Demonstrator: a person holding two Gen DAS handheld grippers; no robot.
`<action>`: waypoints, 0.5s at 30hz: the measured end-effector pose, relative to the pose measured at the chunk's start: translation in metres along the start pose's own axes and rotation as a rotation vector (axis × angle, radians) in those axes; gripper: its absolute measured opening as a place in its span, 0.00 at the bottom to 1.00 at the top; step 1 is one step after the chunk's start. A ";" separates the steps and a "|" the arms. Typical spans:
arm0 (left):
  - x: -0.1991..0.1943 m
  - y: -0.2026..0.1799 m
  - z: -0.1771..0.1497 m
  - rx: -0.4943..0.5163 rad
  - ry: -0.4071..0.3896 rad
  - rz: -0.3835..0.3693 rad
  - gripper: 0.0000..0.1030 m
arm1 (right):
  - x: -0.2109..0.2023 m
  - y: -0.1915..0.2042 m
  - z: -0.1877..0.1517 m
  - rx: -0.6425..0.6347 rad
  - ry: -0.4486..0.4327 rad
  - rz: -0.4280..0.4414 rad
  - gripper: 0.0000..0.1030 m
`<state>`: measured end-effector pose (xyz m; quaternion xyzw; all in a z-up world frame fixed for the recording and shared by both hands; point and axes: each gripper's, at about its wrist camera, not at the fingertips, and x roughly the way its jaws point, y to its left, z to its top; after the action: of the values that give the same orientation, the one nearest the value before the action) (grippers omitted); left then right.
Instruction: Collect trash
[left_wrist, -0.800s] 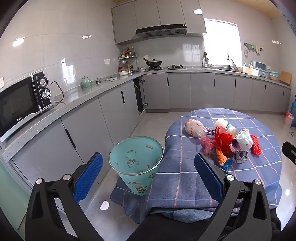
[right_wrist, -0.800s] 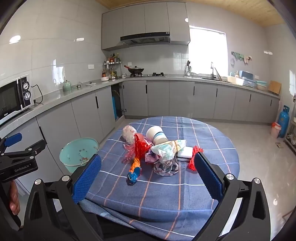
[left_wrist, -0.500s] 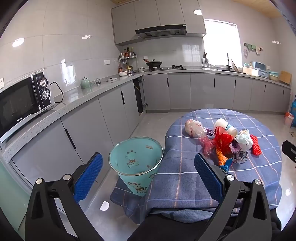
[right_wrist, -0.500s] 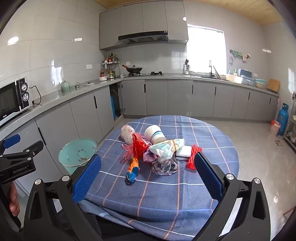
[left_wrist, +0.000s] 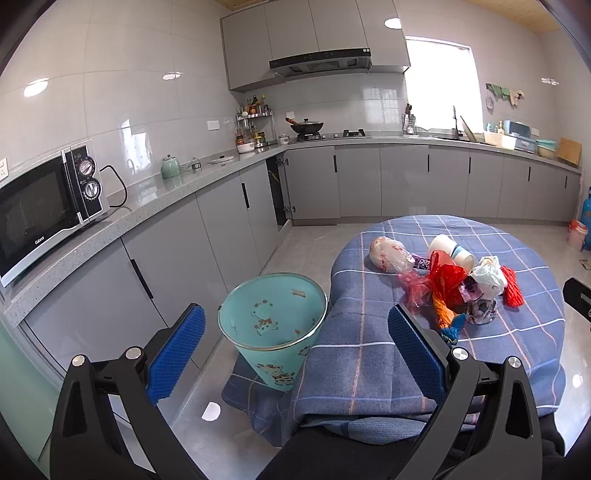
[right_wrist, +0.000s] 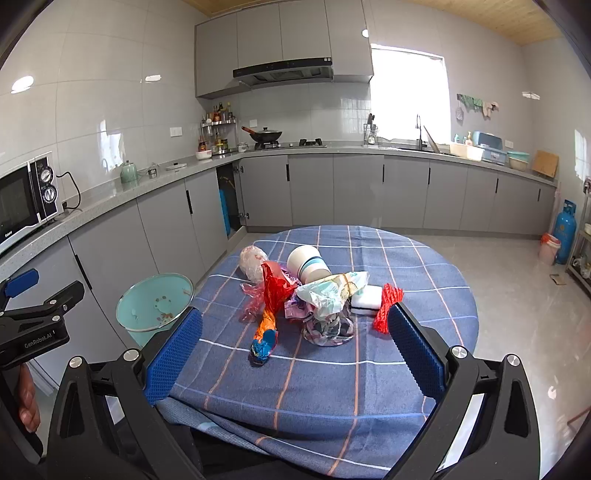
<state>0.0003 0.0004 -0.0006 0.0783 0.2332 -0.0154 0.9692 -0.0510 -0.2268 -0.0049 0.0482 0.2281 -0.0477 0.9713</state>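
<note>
A heap of trash lies on the round table with a blue checked cloth (right_wrist: 424, 266): a red plastic bag (right_wrist: 275, 291), a white paper cup (right_wrist: 306, 263), a crumpled pale bag (right_wrist: 332, 293), a clear wrapped lump (right_wrist: 253, 263), a red net (right_wrist: 386, 306) and a white block (right_wrist: 367, 300). The heap also shows in the left wrist view (left_wrist: 443, 284). A teal trash bin (left_wrist: 273, 325) stands on the floor left of the table. My left gripper (left_wrist: 295, 343) is open over the bin and table edge. My right gripper (right_wrist: 295, 339) is open and empty, near the heap's front.
Grey kitchen cabinets and counter (left_wrist: 177, 192) run along the left and back walls, with a microwave (left_wrist: 44, 206) on the left. A blue gas cylinder (right_wrist: 565, 236) and a small pink bin (right_wrist: 549, 248) stand at the far right. The left gripper's body (right_wrist: 33, 325) shows at the left.
The right gripper's view has shifted slightly, with the heap sitting a little lower and nearer. The left gripper has not visibly moved.
</note>
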 end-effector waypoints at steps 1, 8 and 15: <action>0.000 0.000 0.000 0.001 0.000 0.002 0.95 | 0.000 0.000 0.000 0.001 -0.001 0.000 0.96; 0.000 0.001 0.000 0.001 -0.002 0.003 0.95 | 0.000 0.000 0.000 0.001 -0.001 -0.001 0.96; 0.000 0.002 0.000 0.001 -0.003 0.004 0.95 | 0.000 0.001 0.000 0.004 0.000 -0.001 0.96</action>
<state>0.0008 0.0026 0.0001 0.0791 0.2315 -0.0137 0.9695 -0.0507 -0.2259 -0.0051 0.0499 0.2281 -0.0484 0.9711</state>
